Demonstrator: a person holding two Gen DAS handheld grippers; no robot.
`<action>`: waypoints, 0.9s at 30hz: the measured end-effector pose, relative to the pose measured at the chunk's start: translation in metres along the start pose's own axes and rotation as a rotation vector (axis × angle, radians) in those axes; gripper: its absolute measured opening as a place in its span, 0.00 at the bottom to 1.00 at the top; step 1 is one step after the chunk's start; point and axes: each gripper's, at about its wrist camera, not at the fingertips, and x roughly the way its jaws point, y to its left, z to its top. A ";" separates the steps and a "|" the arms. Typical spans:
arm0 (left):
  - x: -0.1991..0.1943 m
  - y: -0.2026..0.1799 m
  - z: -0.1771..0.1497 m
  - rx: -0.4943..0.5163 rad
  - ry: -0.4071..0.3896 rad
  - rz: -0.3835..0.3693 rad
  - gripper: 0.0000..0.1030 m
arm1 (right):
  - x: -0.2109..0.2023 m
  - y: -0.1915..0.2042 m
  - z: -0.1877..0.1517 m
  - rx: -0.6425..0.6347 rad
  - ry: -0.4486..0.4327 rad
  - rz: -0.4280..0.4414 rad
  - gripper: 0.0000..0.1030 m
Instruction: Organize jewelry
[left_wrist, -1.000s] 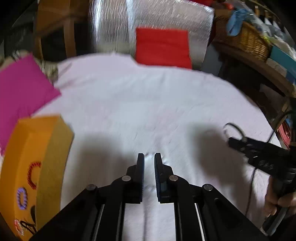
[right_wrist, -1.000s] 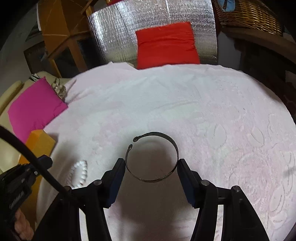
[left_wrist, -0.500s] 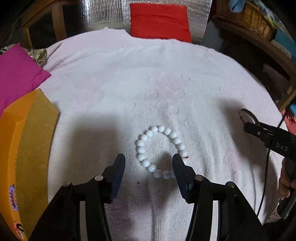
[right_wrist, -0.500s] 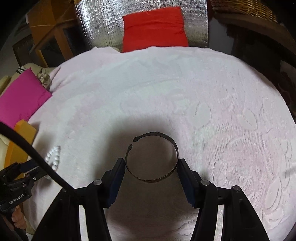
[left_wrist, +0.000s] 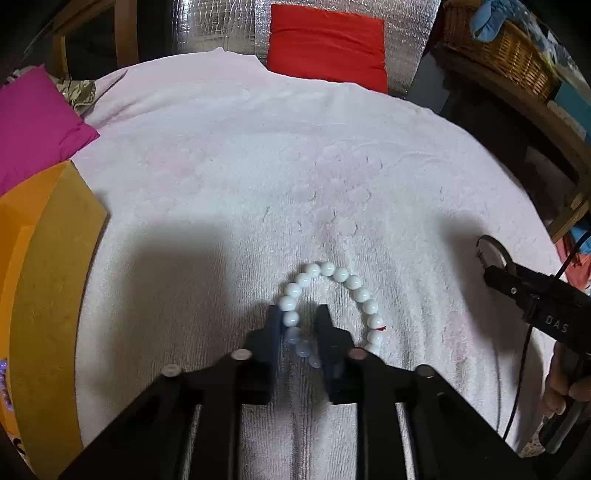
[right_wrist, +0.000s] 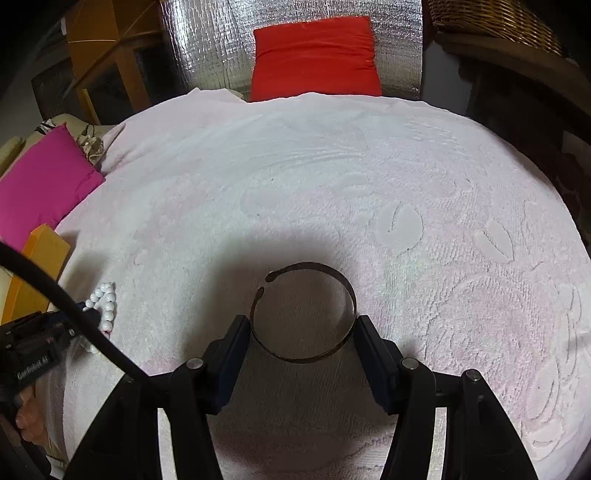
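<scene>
Flat on the pink towel (left_wrist: 258, 155): a white bead bracelet (left_wrist: 332, 291), its loop reaching away from the left gripper (left_wrist: 299, 325), jaws closing on the near left strand, beads between them. Clamped across the right gripper (right_wrist: 303, 332): a dark metal bangle (right_wrist: 314, 354), gap facing up-left, ring lying level. Orange box (left_wrist: 44, 280) at the left edge.

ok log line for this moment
left gripper: closing on bead bracelet | right gripper: holds metal bangle | both over towel
</scene>
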 end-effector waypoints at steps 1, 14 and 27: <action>0.000 -0.001 0.000 0.006 -0.004 -0.001 0.12 | 0.000 0.000 0.000 0.001 0.000 0.000 0.59; -0.022 -0.016 0.000 0.068 -0.072 -0.044 0.09 | -0.002 0.002 0.001 0.010 -0.017 0.011 0.59; -0.080 -0.016 0.006 0.047 -0.223 -0.034 0.09 | -0.023 0.018 0.005 -0.008 -0.093 0.073 0.59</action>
